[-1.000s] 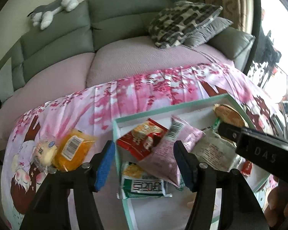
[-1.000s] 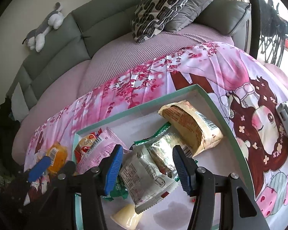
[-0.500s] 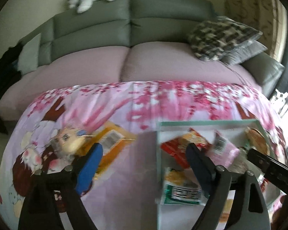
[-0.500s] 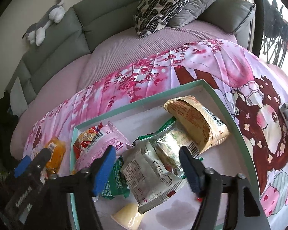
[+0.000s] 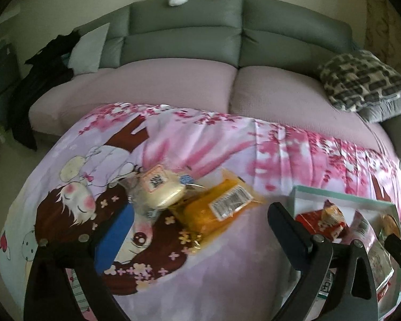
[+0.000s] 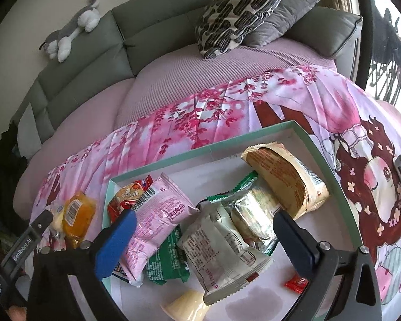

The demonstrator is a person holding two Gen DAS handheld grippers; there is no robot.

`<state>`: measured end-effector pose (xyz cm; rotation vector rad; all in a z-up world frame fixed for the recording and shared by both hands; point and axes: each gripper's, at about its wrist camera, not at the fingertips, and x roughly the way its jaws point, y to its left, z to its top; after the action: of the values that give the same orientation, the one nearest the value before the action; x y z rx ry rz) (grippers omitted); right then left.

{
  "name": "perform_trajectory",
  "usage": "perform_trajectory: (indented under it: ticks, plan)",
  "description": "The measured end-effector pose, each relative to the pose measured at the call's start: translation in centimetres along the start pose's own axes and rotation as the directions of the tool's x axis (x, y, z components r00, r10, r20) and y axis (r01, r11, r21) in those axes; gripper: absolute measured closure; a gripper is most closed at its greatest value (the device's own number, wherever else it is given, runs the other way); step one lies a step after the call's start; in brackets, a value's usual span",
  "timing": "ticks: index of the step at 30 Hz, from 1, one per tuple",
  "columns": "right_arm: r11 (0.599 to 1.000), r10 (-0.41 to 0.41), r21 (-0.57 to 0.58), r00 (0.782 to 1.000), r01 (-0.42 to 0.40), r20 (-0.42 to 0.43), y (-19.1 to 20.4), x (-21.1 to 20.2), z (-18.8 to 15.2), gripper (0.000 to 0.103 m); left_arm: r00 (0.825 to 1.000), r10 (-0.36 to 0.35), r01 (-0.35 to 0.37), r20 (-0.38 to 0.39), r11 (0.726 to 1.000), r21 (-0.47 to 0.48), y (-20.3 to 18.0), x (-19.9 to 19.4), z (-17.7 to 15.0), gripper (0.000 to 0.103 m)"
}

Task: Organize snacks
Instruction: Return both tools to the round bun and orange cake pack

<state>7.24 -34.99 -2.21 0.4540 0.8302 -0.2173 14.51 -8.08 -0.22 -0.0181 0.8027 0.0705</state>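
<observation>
Left wrist view: your left gripper (image 5: 197, 230) is opening wide with nothing held; two loose snacks lie on the pink cartoon-print cloth (image 5: 280, 160) between its fingers, a clear-wrapped pale cream cake (image 5: 161, 187) touching an orange jelly packet (image 5: 219, 206). You probably aim to collect these.

Right wrist view: your right gripper (image 6: 203, 230) is opening too, empty, above the shallow mint-rimmed white tray (image 6: 200, 149). Roughly six packets overlap there, including one pink pouch (image 6: 157, 214) and one tan wrapped biscuit (image 6: 286, 179).

I'm seeing the green packet (image 6: 168, 258) lying half-buried under the pink packet (image 6: 157, 211), between the right gripper's (image 6: 204, 240) fingers; its print is staying unreadable, too small.
</observation>
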Motion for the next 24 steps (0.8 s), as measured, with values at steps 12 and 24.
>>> perform_trajectory:
  ticks: [12,24]
  plan:
    - [0.999,0.027,-0.023,0.997,-0.026,0.069,1.9,-1.1,0.1,0.000,0.999,0.047,-0.045,0.024,0.994,-0.098,4.1,0.0,0.6,0.003]
    - [0.968,0.185,-0.175,0.982,-0.178,0.024,9.2,-0.5,-1.6,0.000,0.994,0.099,-0.092,0.043,0.984,-0.150,7.7,-0.6,0.7,0.003]
